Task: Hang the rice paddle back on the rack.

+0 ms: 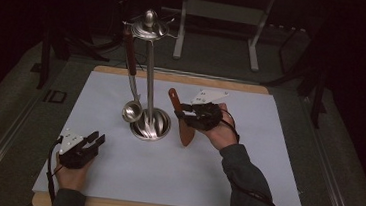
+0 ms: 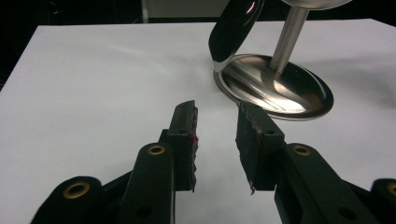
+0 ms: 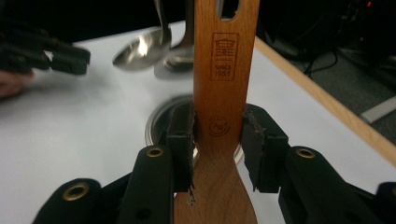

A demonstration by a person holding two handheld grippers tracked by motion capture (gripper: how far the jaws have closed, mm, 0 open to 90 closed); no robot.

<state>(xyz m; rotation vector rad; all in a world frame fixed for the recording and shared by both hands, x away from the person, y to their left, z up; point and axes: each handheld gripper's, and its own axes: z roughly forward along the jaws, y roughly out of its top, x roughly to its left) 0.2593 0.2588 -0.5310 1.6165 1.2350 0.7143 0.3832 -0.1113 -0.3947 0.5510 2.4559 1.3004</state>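
I am working at a white-topped table [image 1: 114, 182] with a gripper in each hand. My right gripper [image 1: 184, 114] is clamped on a wooden spatula [image 1: 182, 118], its jaws pressing both edges of the narrow neck just above the blade; the spatula is lifted off the table, handle end tilting up and away, just right of the steel utensil stand [image 1: 150, 80]. The handle has a slot [image 3: 229, 9] at its top. A ladle [image 1: 131, 83] already hangs from the stand's top ring, its bowl beside the round base [image 2: 275, 88].

My left gripper [image 1: 92, 143] rests near the table's near left corner, jaws partly apart with nothing between them — idle.

I judge the step to be carrying the spatula up to hang it. Next I must raise it to the ring and steer the slot onto a free hook — clear of the ladle.
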